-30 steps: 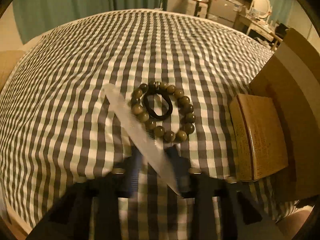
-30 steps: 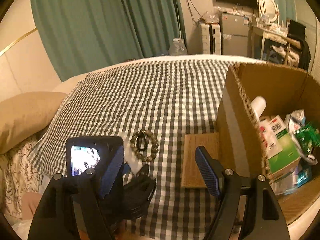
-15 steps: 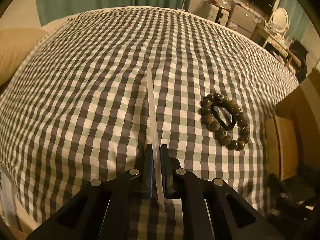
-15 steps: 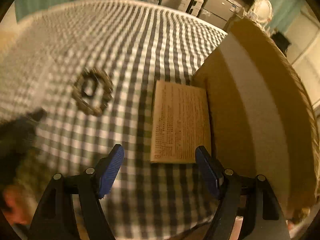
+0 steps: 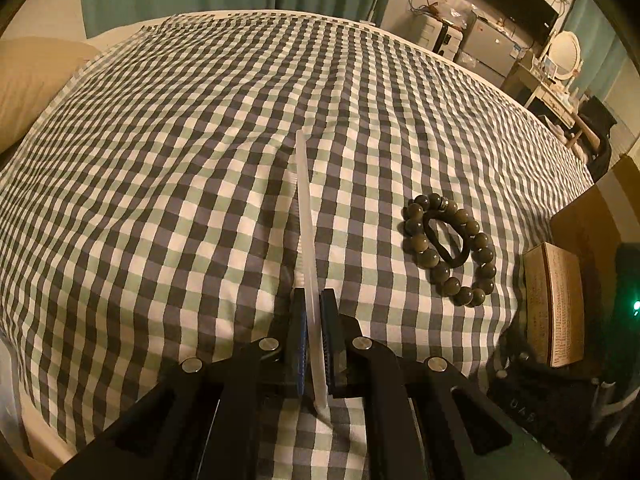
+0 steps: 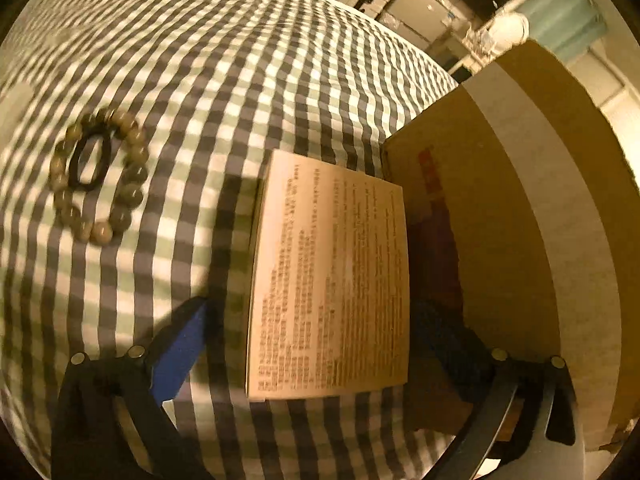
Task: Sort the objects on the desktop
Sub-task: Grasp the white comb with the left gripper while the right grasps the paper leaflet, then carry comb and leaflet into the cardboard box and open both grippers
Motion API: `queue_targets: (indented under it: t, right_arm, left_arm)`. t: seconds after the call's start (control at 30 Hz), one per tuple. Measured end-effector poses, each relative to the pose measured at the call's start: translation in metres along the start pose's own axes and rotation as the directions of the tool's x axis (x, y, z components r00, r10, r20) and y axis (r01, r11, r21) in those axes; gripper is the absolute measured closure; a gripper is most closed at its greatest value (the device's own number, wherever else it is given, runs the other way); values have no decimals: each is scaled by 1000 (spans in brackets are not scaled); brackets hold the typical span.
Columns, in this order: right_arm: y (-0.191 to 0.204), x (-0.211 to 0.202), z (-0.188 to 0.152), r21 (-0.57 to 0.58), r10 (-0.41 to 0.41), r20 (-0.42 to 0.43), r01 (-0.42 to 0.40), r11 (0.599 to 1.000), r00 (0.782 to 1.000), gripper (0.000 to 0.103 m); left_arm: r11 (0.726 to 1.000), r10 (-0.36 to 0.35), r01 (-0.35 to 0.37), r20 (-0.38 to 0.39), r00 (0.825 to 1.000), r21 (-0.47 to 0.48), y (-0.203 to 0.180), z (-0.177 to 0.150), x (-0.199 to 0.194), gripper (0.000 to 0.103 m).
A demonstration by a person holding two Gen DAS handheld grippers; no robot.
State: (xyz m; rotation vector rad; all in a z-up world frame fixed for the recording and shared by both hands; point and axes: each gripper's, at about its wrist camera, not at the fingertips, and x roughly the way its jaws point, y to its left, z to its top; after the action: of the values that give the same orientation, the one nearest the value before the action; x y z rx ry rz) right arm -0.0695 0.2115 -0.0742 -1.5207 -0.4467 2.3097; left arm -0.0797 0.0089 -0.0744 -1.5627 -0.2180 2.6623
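My left gripper [image 5: 313,308] is shut on a long translucent white comb [image 5: 305,216], held edge-on above the checked cloth [image 5: 160,184]. A bracelet of olive beads [image 5: 450,254] with a black hair tie [image 5: 446,240] inside its ring lies to the right of the comb; both also show in the right wrist view, bracelet [image 6: 98,178] and hair tie [image 6: 86,164]. My right gripper [image 6: 316,336] is open, its fingers on either side of a flat tan box printed with text [image 6: 332,276], which lies against the cardboard box [image 6: 512,208].
The cardboard box also shows at the right edge of the left wrist view [image 5: 592,216], with the tan box [image 5: 554,304] beside it. A beige pillow [image 5: 28,80] lies at the far left. Furniture and a round mirror [image 5: 564,52] stand behind the bed.
My left gripper closed on the comb and lifted it, turning left away from the bracelet. My right gripper swung down over the tan box, which now lies between its fingers.
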Motion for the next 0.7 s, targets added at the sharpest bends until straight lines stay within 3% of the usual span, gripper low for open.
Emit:
queue_targets:
  t: [0.07, 0.17, 0.3, 0.43, 0.7]
  right_arm:
    - [-2, -2, -1, 3, 26, 2, -26, 1000, 1000, 1]
    - [-10, -6, -1, 42, 137, -1, -137, 990, 991, 24]
    - [-18, -20, -2, 81, 276, 24, -277, 957, 961, 24]
    - [-15, -32, -4, 87, 421, 44, -424, 902, 906, 24]
    - [-19, -26, -4, 125, 480, 43, -481, 868, 876, 24]
  left_arm:
    - [1000, 1, -1, 1, 1000, -1, -1, 0, 1, 95]
    - [1000, -2, 2, 1, 1000, -4, 0, 0, 1, 95]
    - [1000, -11, 11, -1, 1000, -10, 1, 1, 1, 93]
    - [1000, -21, 21, -1, 1000, -17, 4, 4, 9, 90]
    - [996, -77, 79, 42, 996, -36, 10, 3, 4, 100]
